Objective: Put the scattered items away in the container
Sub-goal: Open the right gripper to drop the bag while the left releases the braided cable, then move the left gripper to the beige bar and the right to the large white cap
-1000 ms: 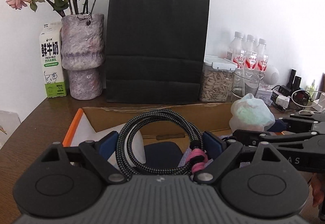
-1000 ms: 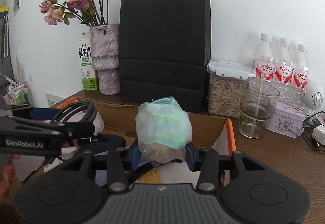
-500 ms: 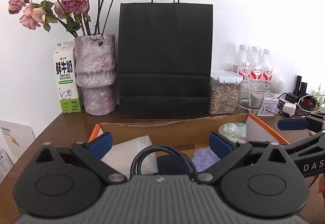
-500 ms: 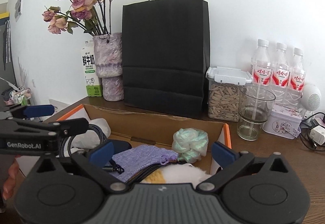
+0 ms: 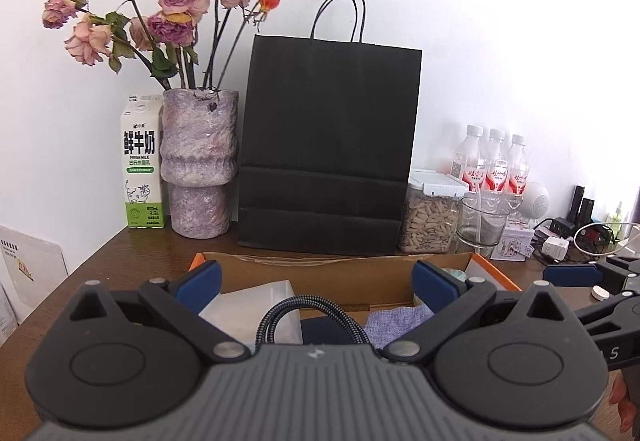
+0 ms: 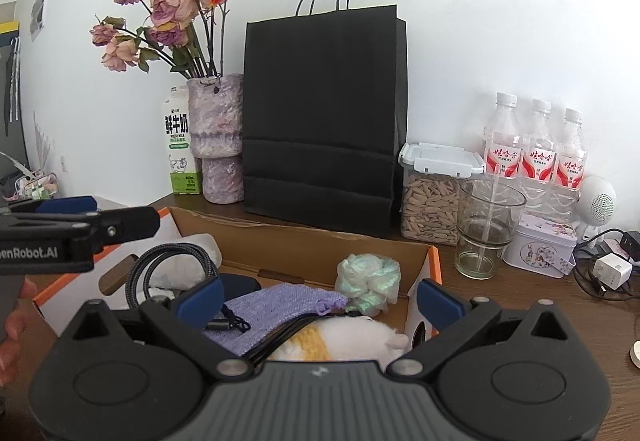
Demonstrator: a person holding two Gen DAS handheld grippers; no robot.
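Above the cardboard box [image 6: 304, 241], both the left gripper [image 5: 316, 281] and right gripper [image 6: 320, 299] stand spread wide, empty; braided cable [image 6: 168, 261] and crumpled bag [image 6: 368, 277] lie inside

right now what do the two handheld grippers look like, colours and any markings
Both match: the left gripper and right gripper each have a ribbed grey body, black linkage arms with round discs and silver pivot pins, and blue pads on the fingers. White lettering reading "enRobot.AI" runs along the left one's side.
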